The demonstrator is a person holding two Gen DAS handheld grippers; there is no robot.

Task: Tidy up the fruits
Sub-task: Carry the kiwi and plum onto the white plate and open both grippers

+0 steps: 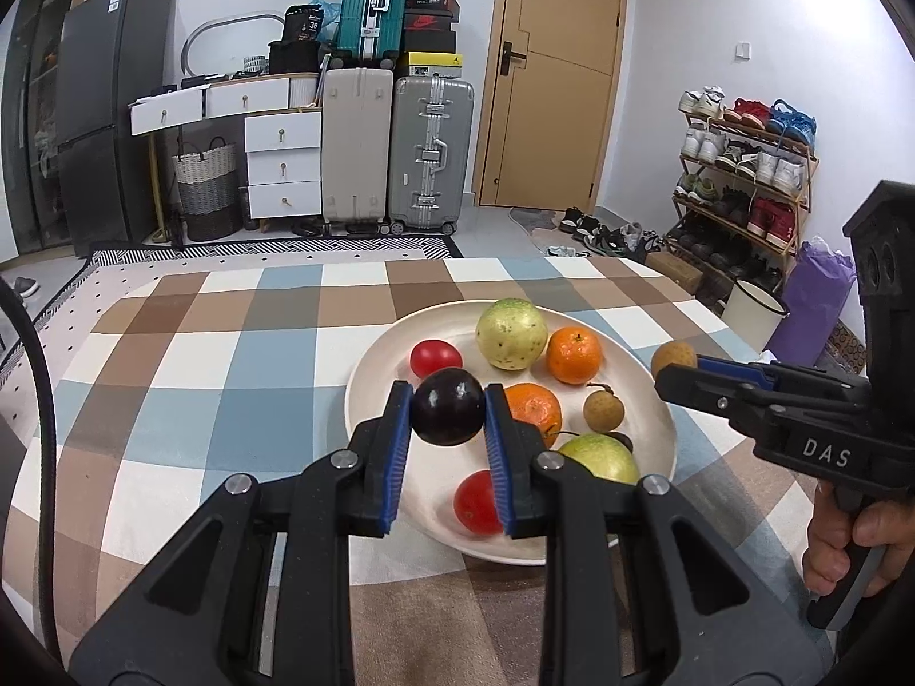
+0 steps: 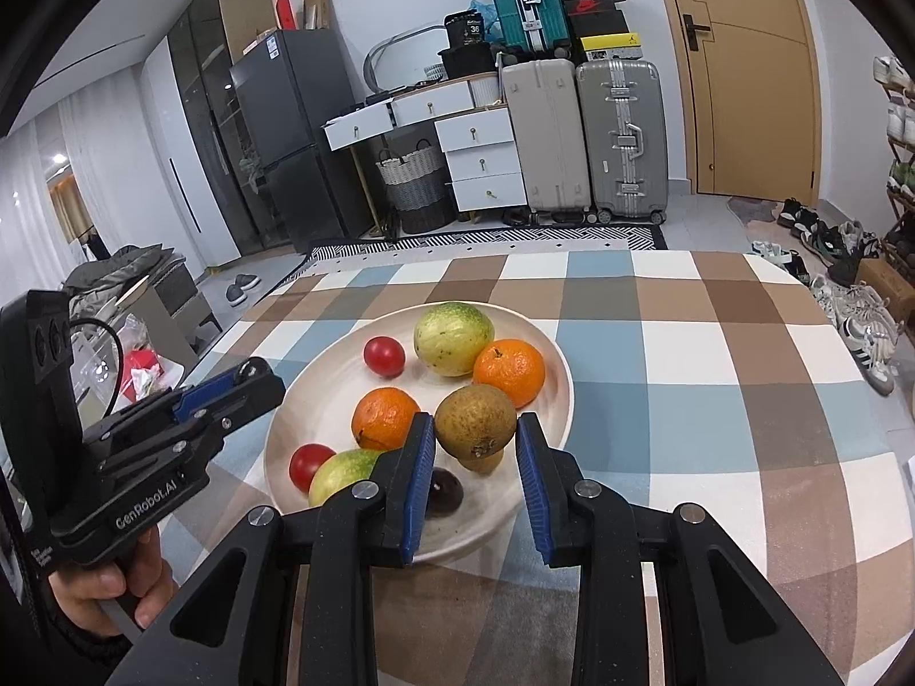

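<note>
A cream plate (image 1: pixel 372 377) (image 2: pixel 320 389) on the checked tablecloth holds two green guavas (image 1: pixel 510 333), two oranges (image 1: pixel 573 355), two red tomatoes (image 1: pixel 434 357), a small brown longan (image 1: pixel 603 410) and a dark fruit (image 2: pixel 445 490). My left gripper (image 1: pixel 449 409) is shut on a dark plum (image 1: pixel 448 407) above the plate's near left part; it also shows in the right wrist view (image 2: pixel 251 380). My right gripper (image 2: pixel 474 429) is shut on a brown longan (image 2: pixel 474 422) above the plate's right side; it also shows in the left wrist view (image 1: pixel 675 363).
The table (image 1: pixel 171 377) carries a blue, brown and white checked cloth. Beyond it stand suitcases (image 1: pixel 432 154), a white drawer unit (image 1: pixel 283 166), a fridge (image 1: pixel 108 131), a door (image 1: pixel 555 74) and a shoe rack (image 1: pixel 743 171). A white bucket (image 1: pixel 752 311) sits by the table's right edge.
</note>
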